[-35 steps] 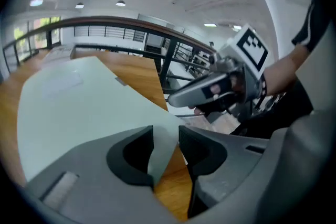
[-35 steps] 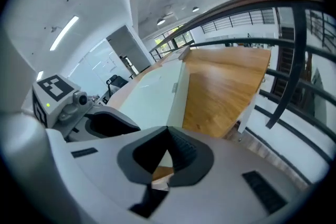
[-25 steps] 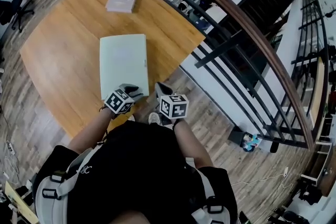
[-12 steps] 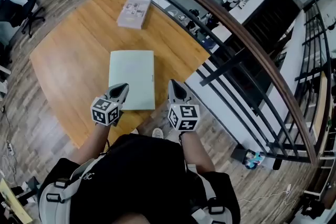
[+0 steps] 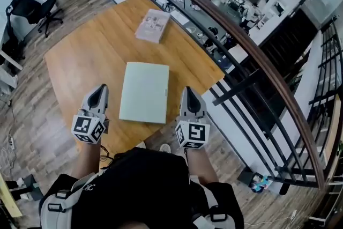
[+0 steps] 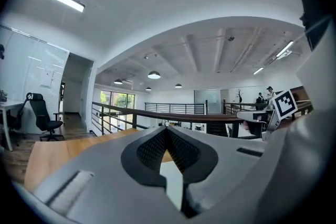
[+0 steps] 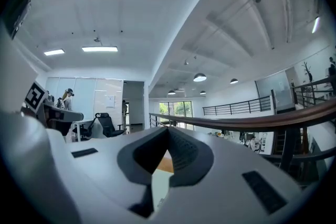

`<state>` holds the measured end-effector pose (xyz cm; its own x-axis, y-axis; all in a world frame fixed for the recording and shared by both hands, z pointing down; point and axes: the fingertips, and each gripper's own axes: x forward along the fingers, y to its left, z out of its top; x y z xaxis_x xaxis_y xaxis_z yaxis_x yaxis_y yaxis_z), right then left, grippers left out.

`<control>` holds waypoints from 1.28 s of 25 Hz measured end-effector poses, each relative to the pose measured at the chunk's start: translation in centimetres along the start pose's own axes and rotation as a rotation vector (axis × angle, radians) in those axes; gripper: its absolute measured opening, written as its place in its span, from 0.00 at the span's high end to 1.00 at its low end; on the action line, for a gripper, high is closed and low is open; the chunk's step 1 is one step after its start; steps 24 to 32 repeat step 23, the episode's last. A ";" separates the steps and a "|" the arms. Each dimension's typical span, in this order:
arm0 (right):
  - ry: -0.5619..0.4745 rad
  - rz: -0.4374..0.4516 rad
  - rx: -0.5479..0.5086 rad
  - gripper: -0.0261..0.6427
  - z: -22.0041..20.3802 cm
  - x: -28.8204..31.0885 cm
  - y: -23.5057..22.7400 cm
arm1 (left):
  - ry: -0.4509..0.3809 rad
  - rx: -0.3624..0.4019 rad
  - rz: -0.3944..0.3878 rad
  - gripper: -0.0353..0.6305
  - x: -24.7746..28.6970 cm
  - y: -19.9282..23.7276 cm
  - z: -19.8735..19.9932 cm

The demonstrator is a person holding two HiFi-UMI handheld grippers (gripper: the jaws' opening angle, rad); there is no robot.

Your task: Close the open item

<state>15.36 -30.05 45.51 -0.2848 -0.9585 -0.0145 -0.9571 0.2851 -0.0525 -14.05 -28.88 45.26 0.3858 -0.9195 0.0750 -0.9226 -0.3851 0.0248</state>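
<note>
A pale green, flat item (image 5: pixel 144 91) lies closed on the wooden table (image 5: pixel 80 56), near its front edge. My left gripper (image 5: pixel 99 89) hovers just left of it, jaws shut with nothing between them. My right gripper (image 5: pixel 189 91) is held just right of it, past the table's edge, also shut and empty. In the left gripper view the closed jaws (image 6: pixel 167 128) point level across the table toward the railing. The right gripper view shows its jaws (image 7: pixel 168 128) pressed together in the same way.
A second, printed book (image 5: pixel 153 26) rests at the table's far end. A dark railing with a wooden handrail (image 5: pixel 241 45) runs along the table's right side. A black office chair (image 5: pixel 29 8) stands at the far left. My feet are at the table's near edge.
Both grippers have drawn back from the pale green item and moved apart to either side of it. The left jaws have gone from open to shut.
</note>
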 end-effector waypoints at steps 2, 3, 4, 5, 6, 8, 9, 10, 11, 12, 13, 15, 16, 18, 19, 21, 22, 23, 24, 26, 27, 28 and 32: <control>0.001 0.015 0.005 0.96 -0.2 0.0 0.3 | -0.009 0.001 0.014 0.94 -0.7 0.1 0.7; 0.000 0.015 0.007 0.96 -0.3 0.1 0.4 | -0.014 0.002 0.018 0.94 -0.9 0.1 0.9; 0.000 0.012 0.007 0.96 -0.2 0.2 0.5 | -0.017 0.004 0.022 0.94 -1.1 0.3 1.1; -0.001 0.007 0.004 0.96 0.0 0.4 0.8 | -0.019 0.005 0.024 0.94 -1.2 0.5 1.3; -0.004 0.003 -0.002 0.96 0.3 0.6 1.2 | -0.020 0.005 0.025 0.94 -1.5 0.8 1.4; -0.015 -0.005 -0.030 0.96 0.9 0.8 2.1 | -0.019 0.003 0.025 0.94 -1.9 1.4 1.6; -0.023 -0.010 -0.044 0.96 1.2 0.7 2.3 | -0.018 0.003 0.024 0.94 -2.2 1.5 1.5; -0.032 -0.014 -0.054 0.96 1.5 0.3 2.3 | -0.016 0.005 0.024 0.94 -2.4 1.3 1.5; -0.042 -0.015 -0.059 0.96 1.9 -0.1 2.1 | -0.016 0.006 0.025 0.94 -2.7 0.9 1.5; -0.050 -0.014 -0.059 0.96 2.1 -0.6 1.8 | -0.018 0.008 0.028 0.94 -2.9 0.4 1.6; -0.057 -0.010 -0.059 0.96 2.3 -0.9 1.4 | -0.022 0.009 0.032 0.94 -3.1 -0.1 1.7; -0.061 -0.004 -0.055 0.96 2.4 -1.0 1.0 | -0.022 0.009 0.038 0.94 -3.3 -0.6 1.7; -0.060 -0.003 -0.052 0.96 2.2 -0.9 0.8 | -0.018 0.008 0.039 0.94 -3.3 -0.6 1.5; -0.058 -0.001 -0.047 0.96 2.0 -0.4 0.8 | -0.007 0.004 0.040 0.94 -3.1 -0.2 1.0; -0.056 0.002 -0.045 0.96 2.0 0.0 1.1 | -0.005 0.001 0.043 0.94 -3.1 0.3 1.0; -0.049 0.010 -0.040 0.96 2.2 0.7 2.2 | -0.008 -0.009 0.048 0.94 -3.4 1.6 1.3; -0.045 0.014 -0.039 0.96 2.3 0.9 2.9 | -0.010 -0.017 0.051 0.94 -3.6 2.2 1.5; -0.040 0.018 -0.038 0.96 2.4 1.1 3.6 | -0.011 -0.025 0.053 0.94 -3.9 2.9 1.8; -0.040 0.018 -0.038 0.96 2.4 1.1 3.6 | -0.011 -0.025 0.053 0.94 -3.9 2.9 1.8; -0.040 0.018 -0.038 0.96 2.4 1.1 3.6 | -0.011 -0.025 0.053 0.94 -3.9 2.9 1.8; -0.040 0.018 -0.038 0.96 2.4 1.1 3.6 | -0.011 -0.025 0.053 0.94 -3.9 2.9 1.8; -0.040 0.018 -0.038 0.96 2.4 1.1 3.6 | -0.011 -0.025 0.053 0.94 -3.9 2.9 1.8; -0.040 0.018 -0.038 0.96 2.4 1.1 3.6 | -0.011 -0.025 0.053 0.94 -3.9 2.9 1.8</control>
